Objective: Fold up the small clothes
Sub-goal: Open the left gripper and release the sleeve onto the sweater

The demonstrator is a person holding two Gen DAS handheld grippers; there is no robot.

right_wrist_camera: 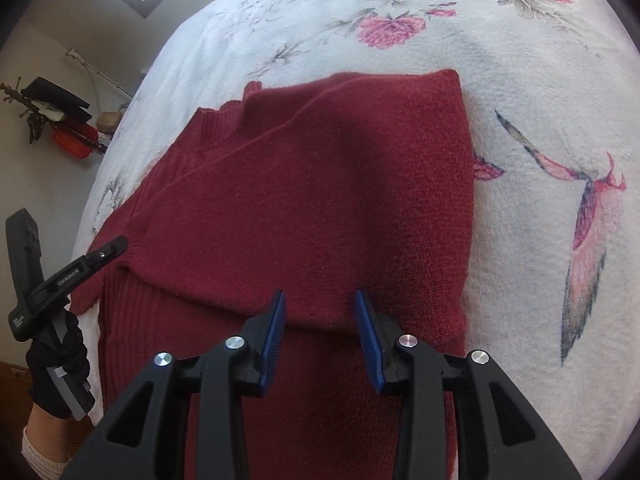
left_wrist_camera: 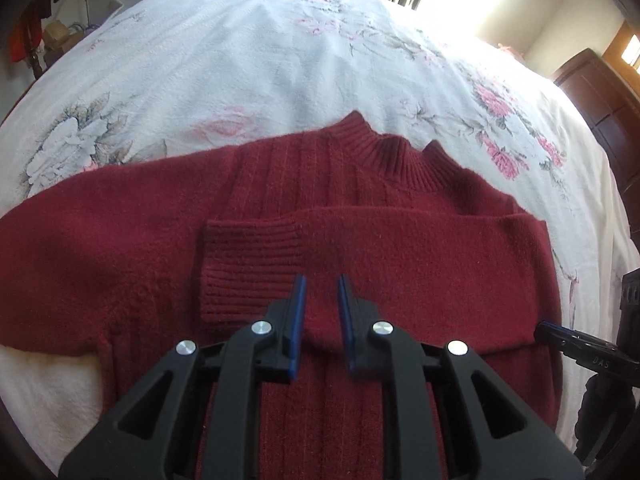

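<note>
Dark red knit sweater lies flat on floral bedspread, ribbed mock-neck collar pointing away, one sleeve folded across chest with ribbed cuff near centre, other sleeve spread out sideways.

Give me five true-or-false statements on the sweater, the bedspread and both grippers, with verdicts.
1. The dark red knitted sweater lies on a white floral bedspread. True.
2. One sleeve is folded across the sweater's body, its ribbed cuff on top. True.
3. The left gripper is clamped on that cuff. False: its jaws are open, nothing between them.
4. The right gripper is open. True.
5. The sweater has a hood. False: it has a ribbed high collar.
</note>
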